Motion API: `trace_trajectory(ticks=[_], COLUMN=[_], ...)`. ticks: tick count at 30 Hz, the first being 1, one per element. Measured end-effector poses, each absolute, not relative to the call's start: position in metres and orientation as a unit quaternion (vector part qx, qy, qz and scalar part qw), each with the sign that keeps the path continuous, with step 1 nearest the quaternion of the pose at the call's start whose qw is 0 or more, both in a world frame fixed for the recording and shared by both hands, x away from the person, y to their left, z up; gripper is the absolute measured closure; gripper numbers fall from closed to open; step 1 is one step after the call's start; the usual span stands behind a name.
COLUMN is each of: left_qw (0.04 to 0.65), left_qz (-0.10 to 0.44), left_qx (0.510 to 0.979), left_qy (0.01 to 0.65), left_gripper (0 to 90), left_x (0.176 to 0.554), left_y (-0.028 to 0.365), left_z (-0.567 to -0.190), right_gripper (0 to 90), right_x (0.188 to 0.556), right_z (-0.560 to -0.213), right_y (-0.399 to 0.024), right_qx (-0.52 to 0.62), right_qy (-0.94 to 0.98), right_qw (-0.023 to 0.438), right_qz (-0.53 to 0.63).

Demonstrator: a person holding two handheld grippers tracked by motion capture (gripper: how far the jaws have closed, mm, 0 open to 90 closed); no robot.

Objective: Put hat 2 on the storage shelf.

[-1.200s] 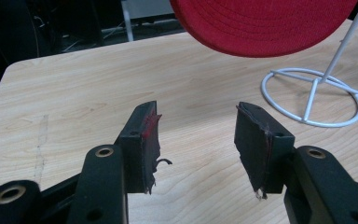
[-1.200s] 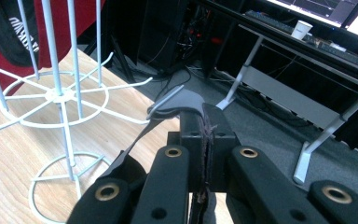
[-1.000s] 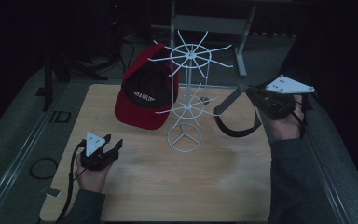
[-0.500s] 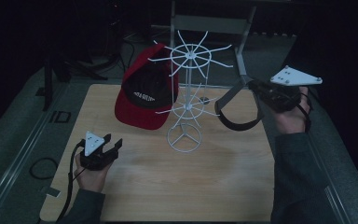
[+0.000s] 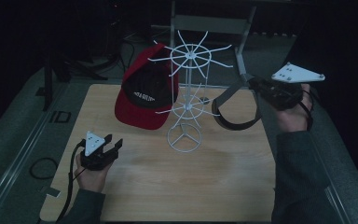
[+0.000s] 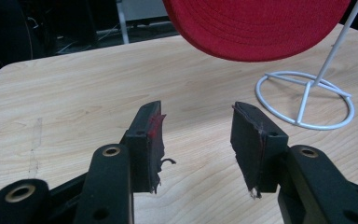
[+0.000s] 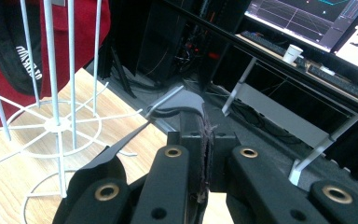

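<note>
Dark visor (image 5: 235,109), held up off the desk (image 5: 223,186) at roughly 3 o'clock from the white wire rack (image 5: 186,100), hanging as a curved loop just beside the rack's lower arms. Pinched at its upper edge by the right claw (image 5: 256,86), jaws pressed flat together on the dark material in the right gripper view (image 7: 186,105). Rack standing near desk centre on a ring base, with a red cap (image 5: 144,95) hung on its 9 o'clock side, brim drooping toward the wood. Left claw (image 5: 114,147) resting low at about 7 o'clock from the rack, well apart from the visor; jaws parted with bare wood between them, having just been closing, gripping nothing. In the left gripper view, red cap brim (image 6: 256,28) at 12 o'clock, rack base ring (image 6: 305,100) at 2 o'clock.
</note>
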State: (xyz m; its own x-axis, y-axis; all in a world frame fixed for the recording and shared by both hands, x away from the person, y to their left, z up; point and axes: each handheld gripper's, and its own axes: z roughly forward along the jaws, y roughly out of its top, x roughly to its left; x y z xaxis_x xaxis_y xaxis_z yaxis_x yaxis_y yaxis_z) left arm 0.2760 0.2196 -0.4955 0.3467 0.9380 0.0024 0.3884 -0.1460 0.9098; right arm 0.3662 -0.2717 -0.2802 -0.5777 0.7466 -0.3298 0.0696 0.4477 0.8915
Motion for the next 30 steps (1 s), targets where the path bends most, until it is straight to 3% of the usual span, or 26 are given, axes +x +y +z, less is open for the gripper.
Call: trace_trajectory(ticks=[30], left_qw=[0.442], left_qz=[0.308], left_qx=[0.695], left_qy=[0.476], left_gripper=[57.8], left_x=[0.276], left_y=[0.219], left_z=[-0.496], right_gripper=[88.2], right_x=[0.361], right_z=[-0.253], right_y=[-0.265], right_qx=[0.243], right_qy=[0.769], right_qw=[0.380], right_qz=[0.454])
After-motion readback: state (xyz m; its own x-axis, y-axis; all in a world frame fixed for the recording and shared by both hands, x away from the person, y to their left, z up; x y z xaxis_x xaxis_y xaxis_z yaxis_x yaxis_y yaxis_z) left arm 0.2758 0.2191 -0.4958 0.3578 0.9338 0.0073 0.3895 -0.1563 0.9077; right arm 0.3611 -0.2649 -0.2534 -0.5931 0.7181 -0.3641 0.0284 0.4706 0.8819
